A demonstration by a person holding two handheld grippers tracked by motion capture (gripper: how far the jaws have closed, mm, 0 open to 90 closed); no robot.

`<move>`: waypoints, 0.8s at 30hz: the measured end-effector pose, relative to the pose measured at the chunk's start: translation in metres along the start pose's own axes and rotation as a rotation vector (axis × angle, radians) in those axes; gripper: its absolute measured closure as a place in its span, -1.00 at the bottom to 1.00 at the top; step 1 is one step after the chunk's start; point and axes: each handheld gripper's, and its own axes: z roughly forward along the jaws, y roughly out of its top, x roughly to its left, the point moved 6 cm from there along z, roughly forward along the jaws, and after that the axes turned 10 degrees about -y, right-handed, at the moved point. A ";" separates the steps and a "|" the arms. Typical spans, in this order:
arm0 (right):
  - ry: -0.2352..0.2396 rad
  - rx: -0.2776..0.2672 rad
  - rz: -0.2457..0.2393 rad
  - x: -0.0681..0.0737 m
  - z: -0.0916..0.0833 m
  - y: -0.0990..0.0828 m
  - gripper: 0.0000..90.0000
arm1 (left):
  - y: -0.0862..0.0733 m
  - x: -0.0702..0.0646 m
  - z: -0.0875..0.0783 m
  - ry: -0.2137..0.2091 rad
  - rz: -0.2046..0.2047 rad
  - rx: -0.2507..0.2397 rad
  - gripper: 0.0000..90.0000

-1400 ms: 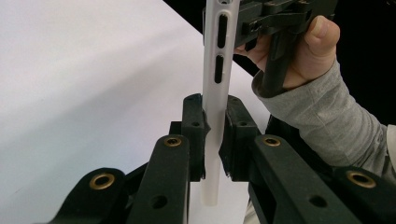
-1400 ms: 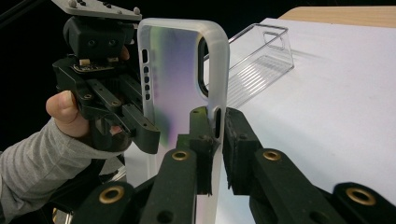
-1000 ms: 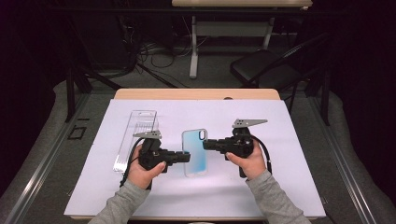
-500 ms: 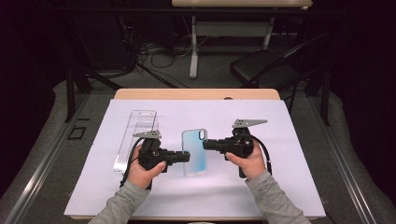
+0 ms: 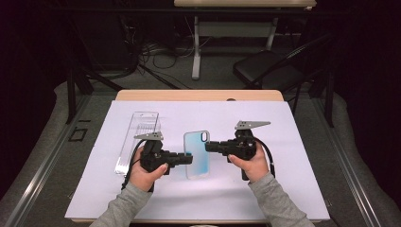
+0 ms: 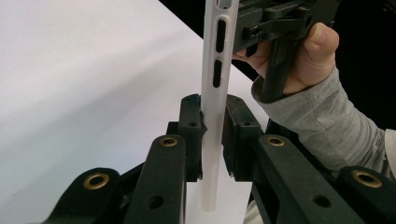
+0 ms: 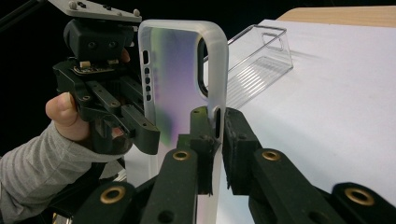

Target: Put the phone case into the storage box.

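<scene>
Bright table, dark surround; near foreground soft.

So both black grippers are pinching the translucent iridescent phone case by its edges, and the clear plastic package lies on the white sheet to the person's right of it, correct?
Not quite. The clear plastic package lies to the person's left of the translucent iridescent phone case, beside the left gripper, as the high view shows. The right gripper pinches the opposite edge.

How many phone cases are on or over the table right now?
1: the phone case is held between the left gripper and right gripper. The clear plastic package lies left of it.
</scene>
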 end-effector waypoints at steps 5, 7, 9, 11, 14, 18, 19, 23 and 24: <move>-0.002 -0.001 0.003 0.001 0.001 0.000 0.86 | 0.000 0.000 0.000 -0.004 0.002 -0.004 0.68; -0.003 0.000 0.005 0.000 0.001 0.000 0.86 | 0.001 0.000 -0.001 -0.008 0.002 -0.007 0.62; -0.005 0.001 -0.001 -0.001 0.000 0.000 0.86 | 0.001 0.000 -0.001 -0.008 0.005 -0.012 0.59; -0.009 0.000 0.002 -0.001 0.000 0.000 0.86 | 0.001 0.000 -0.001 -0.003 0.001 -0.013 0.56; -0.016 -0.002 -0.001 -0.002 -0.001 0.000 0.86 | 0.001 0.002 -0.001 0.000 0.002 -0.010 0.55; -0.024 -0.001 0.002 -0.004 -0.001 0.000 0.86 | 0.001 0.002 -0.001 0.009 -0.003 -0.013 0.50; -0.030 0.000 -0.001 -0.005 -0.001 0.000 0.86 | 0.001 0.003 -0.001 0.014 -0.002 -0.014 0.49; -0.045 -0.006 -0.002 -0.008 -0.002 0.000 0.86 | 0.002 0.004 -0.002 0.027 0.008 -0.015 0.46; -0.047 -0.006 -0.002 -0.008 -0.002 0.000 0.86 | 0.002 0.005 -0.002 0.031 0.007 -0.015 0.46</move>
